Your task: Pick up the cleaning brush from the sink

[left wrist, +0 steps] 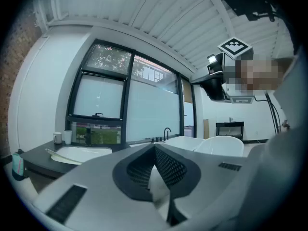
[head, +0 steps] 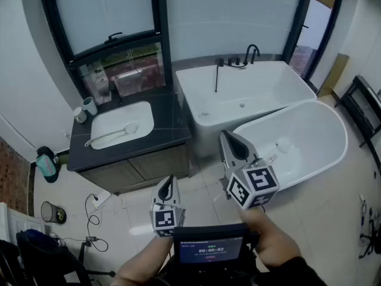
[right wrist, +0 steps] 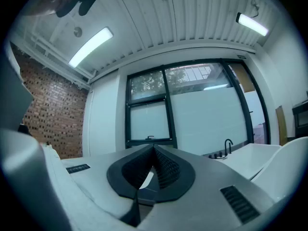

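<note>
The cleaning brush (head: 113, 134) is found lying slantwise in the white sink (head: 132, 113), its head towards the middle of the basin and its long handle running to the near left rim. The sink is set into a dark bench (head: 172, 127) beneath the window at the far left. Two cups (head: 85, 109) are noted on the bench, just beside the sink's far left corner. The left claw (head: 168, 186) is held in the near middle over the tiled floor, well apart from the sink; its jaws are seen pressed together with nothing between them. The right claw (head: 233, 145) is held to its right, in front of the oval bathtub (head: 324, 130), and its jaws are likewise closed on nothing. A rectangular bathtub (head: 262, 82) with a black tap (head: 252, 53) stands against the far wall, right of the bench. The brush is touched by neither claw.
</note>
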Tool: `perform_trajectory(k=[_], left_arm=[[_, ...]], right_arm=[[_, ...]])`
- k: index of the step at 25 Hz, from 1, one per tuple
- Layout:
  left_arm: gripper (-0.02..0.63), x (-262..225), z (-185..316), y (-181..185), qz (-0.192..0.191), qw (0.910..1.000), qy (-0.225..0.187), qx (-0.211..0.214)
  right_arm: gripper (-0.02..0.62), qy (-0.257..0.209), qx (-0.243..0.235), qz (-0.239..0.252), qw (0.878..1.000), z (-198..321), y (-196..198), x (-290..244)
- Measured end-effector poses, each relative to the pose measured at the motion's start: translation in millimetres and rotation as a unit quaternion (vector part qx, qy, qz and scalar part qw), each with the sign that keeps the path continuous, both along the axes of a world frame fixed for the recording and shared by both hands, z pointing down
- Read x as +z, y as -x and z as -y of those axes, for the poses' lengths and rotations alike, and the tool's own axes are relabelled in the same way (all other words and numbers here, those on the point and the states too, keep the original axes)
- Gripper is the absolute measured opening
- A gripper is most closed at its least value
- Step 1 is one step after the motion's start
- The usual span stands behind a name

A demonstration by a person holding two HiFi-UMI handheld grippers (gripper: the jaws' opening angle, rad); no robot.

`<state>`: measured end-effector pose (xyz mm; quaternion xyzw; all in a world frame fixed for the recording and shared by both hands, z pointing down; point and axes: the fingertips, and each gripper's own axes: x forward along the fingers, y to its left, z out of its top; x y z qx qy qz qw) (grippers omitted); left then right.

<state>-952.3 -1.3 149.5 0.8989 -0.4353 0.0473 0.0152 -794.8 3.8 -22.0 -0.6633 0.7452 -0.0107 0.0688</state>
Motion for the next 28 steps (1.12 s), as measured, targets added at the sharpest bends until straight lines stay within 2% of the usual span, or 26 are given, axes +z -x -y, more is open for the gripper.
perform_trajectory(k=[4, 8, 14, 18, 22, 24, 28], left_arm=[[0.01, -6.5, -5.6, -64.8, 0.0, 0.9994, 0.001, 0.033], [0.01, -10.1, -6.1, -147.1, -0.009, 0.9984, 0.017, 0.054], [0.011, -22.5, -12.1, -281.7, -0.019, 0.9937, 0.019, 0.109], [0.011, -16.4, 19.9, -337.9, -0.015, 0.9895, 0.008, 0.144], [0.01, 2.1, 53.5, -393.7, -0.013, 0.9854, 0.036, 0.166], [0.009, 6.4, 64.5, -422.8, -0.015, 0.984, 0.047, 0.171], [0.011, 7.0, 66.0, -496.8, -0.003, 0.9821, 0.033, 0.185]], right_arm=[[0.005, 0.007, 0.029, 0.011, 0.999, -12.4, -71.8, -0.4], [0.005, 0.009, 0.054, 0.018, 0.998, -28.8, -155.9, -1.8], [0.005, 0.051, 0.062, -0.008, 0.997, -38.8, -285.6, 12.5], [0.005, 0.084, 0.076, -0.048, 0.992, -13.8, -349.1, 32.9], [0.005, 0.109, 0.104, -0.036, 0.988, 3.2, -413.6, 61.9], [0.005, 0.122, 0.096, -0.047, 0.987, 12.3, -442.2, 73.6], [0.005, 0.159, 0.078, -0.103, 0.979, 14.0, -525.1, 93.0]])
